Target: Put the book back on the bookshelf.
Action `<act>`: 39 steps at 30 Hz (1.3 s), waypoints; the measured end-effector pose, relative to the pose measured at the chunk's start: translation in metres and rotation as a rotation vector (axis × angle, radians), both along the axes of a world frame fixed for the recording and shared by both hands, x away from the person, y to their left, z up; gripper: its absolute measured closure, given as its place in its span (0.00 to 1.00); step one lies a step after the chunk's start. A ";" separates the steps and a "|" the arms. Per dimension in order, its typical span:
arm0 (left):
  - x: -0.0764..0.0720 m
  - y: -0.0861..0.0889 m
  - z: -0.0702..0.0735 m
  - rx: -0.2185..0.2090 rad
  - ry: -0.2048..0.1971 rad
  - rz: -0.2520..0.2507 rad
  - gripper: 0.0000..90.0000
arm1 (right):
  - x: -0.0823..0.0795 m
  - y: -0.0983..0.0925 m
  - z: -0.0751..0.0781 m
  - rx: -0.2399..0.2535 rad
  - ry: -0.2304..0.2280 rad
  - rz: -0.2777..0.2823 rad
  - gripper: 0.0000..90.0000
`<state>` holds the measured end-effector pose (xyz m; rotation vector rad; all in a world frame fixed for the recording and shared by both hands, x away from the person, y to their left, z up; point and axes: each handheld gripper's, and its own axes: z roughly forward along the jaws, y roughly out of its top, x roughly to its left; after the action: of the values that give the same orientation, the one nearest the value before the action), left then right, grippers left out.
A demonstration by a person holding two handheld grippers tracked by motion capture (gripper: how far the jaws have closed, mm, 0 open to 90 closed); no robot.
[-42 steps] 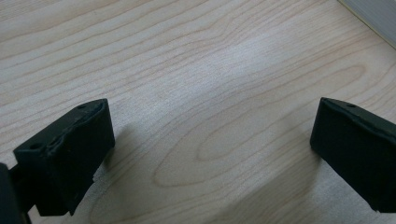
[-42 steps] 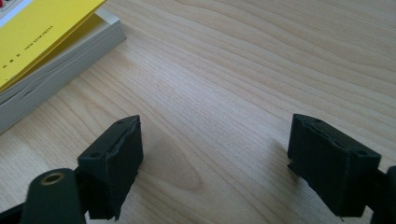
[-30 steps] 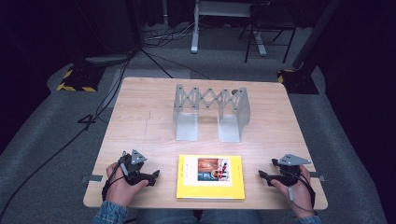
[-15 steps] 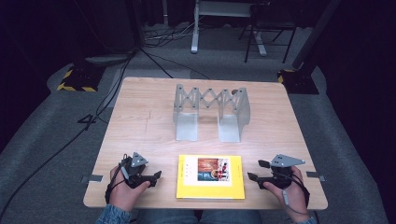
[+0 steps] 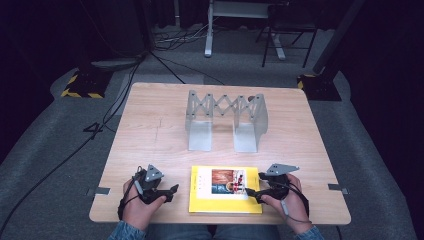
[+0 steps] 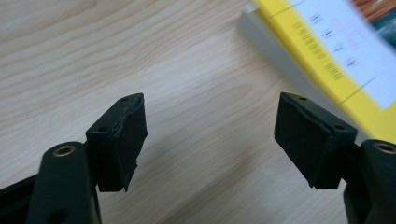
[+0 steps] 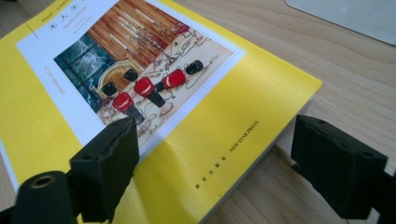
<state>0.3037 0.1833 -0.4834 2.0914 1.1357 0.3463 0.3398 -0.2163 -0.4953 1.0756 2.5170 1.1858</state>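
A yellow book [image 5: 225,190] with a picture of red-coated soldiers on its cover lies flat near the table's front edge. My left gripper [image 5: 172,191] rests just left of it, open. Its jaws have just been closing with nothing but bare wood between them [image 6: 210,116], and the book's corner [image 6: 336,51] lies ahead to the right. My right gripper [image 5: 248,191] is at the book's right edge, open. Its jaws have just been opening and they straddle that edge [image 7: 215,140] without pressing: one pad is over the cover [image 7: 140,84], the other over the table.
A grey metal expanding book rack [image 5: 226,120] stands upright behind the book at mid-table; its flat foot [image 7: 350,16] shows ahead of the right gripper. The wooden table [image 5: 150,130] ends just behind both hands. Cables and stands are on the floor beyond.
The right gripper has moved left from the table's right side to the book's right edge. The left gripper has edged slightly right toward the book, and its jaws look narrower.
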 end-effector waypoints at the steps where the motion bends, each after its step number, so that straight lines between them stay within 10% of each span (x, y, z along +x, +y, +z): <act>1: -0.003 -0.012 0.003 -0.007 -0.016 -0.021 0.29 | 0.001 0.001 -0.002 0.008 0.013 -0.004 0.15; 16: -0.005 -0.049 -0.006 0.010 0.023 -0.100 0.32 | 0.001 0.005 -0.002 -0.002 0.020 -0.017 0.13; 39: -0.007 -0.057 -0.011 -0.032 0.016 -0.051 0.32 | -0.020 0.017 0.018 0.082 0.006 0.089 0.53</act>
<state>0.2962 0.1261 -0.4946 2.0948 1.0876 0.2860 0.3202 -0.1992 -0.4769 0.9963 2.5658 1.3210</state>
